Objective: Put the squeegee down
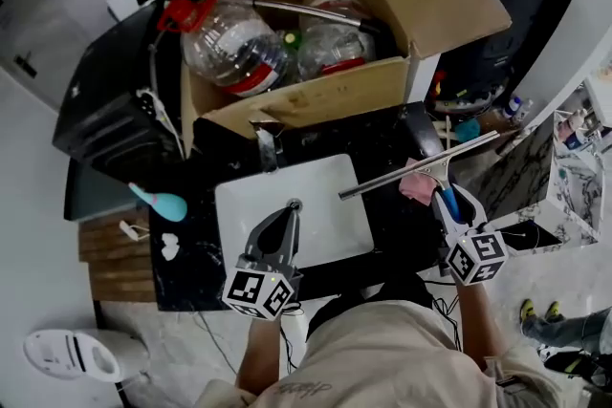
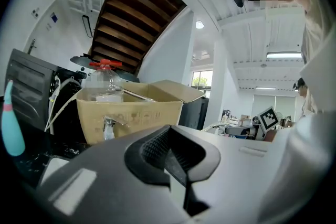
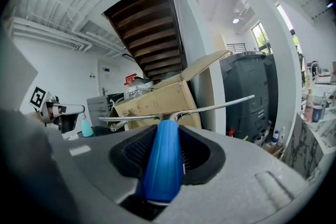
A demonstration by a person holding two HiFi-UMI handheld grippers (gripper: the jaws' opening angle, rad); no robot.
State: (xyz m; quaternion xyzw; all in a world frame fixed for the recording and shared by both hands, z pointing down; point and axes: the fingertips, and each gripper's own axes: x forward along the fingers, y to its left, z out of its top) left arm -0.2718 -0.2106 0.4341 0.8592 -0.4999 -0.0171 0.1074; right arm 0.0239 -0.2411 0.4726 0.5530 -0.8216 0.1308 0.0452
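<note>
My right gripper point(image 1: 449, 203) is shut on the blue handle point(image 3: 164, 161) of a squeegee point(image 1: 421, 166). Its long metal blade stretches from above the white sink point(image 1: 327, 182) out to the right over the black counter, and in the right gripper view the squeegee blade point(image 3: 210, 108) runs level in front of the cardboard box. A pink cloth point(image 1: 418, 186) lies under the blade's neck. My left gripper point(image 1: 290, 212) hovers over the sink's middle, jaws together, with nothing between them; the left gripper point(image 2: 176, 157) holds nothing in its own view.
A large open cardboard box point(image 1: 316, 100) with plastic bottles point(image 1: 234, 43) stands behind the sink. A chrome tap point(image 1: 265, 143) rises at the sink's back edge. A teal dispenser point(image 1: 163, 202) sits left on the black counter point(image 1: 196, 244). A black appliance point(image 1: 115, 105) stands far left.
</note>
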